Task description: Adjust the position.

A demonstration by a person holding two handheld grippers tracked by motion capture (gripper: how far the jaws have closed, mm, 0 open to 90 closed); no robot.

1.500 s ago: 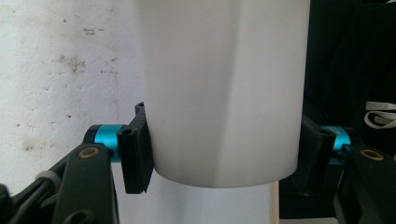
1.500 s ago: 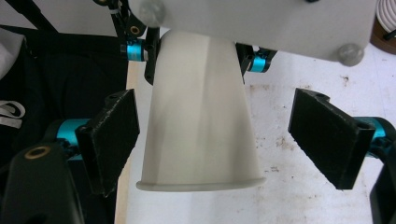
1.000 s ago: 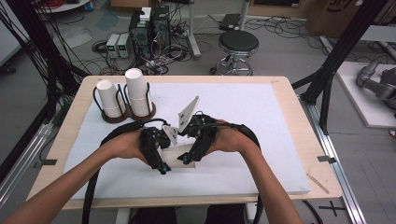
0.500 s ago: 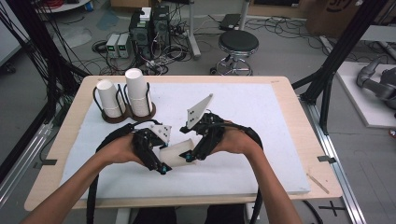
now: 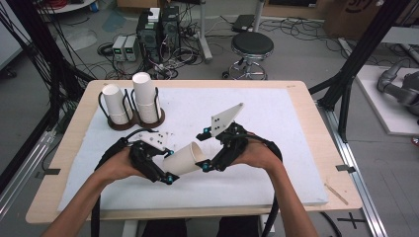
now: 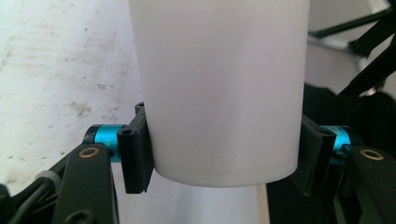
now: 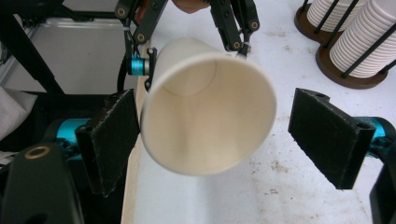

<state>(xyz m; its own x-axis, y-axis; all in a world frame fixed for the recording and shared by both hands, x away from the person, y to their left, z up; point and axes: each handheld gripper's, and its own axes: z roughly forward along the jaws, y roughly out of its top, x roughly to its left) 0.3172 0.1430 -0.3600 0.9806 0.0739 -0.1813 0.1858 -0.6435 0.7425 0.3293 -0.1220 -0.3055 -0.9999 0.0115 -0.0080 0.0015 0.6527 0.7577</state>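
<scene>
Paper cup (image 5: 185, 159) at lower centre of high view, lifted off worktop (image 5: 276, 113), lying sideways. Left hand-held gripper (image 5: 165, 167) pinching cup near base. Right hand-held gripper (image 5: 207, 158) spread, pads either side of rim, not pressing. Handover likely midway: right grip and left release left to do. Cup stacks (image 5: 132, 102) upper left.

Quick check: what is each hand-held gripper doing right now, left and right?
Left hand-held gripper: closed on the paper cup near its base.
Right hand-held gripper: open around the cup's rim, right pad clear.

The left gripper's (image 6: 224, 154) black fingers (image 6: 135, 156) clamp a white paper cup (image 6: 219, 88) near its base.
</scene>
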